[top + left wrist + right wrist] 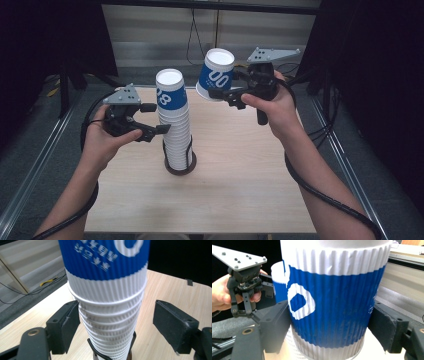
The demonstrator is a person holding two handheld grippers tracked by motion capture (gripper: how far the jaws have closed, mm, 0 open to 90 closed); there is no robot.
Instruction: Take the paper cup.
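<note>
Right tool (227, 92) grips a lifted cup (216, 74) (upside down); left tool (156, 118) gapes around the stack (176, 130).

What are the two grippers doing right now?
Left gripper: open around the cup stack, one side touching.
Right gripper: shut on a single cup, held upside down.

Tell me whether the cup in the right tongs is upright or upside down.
Upside down, and tilted. In the high view the paper cup in the right tongs has its closed white base uppermost and its wider rim lowest, leaning toward the stack of cups.
</note>
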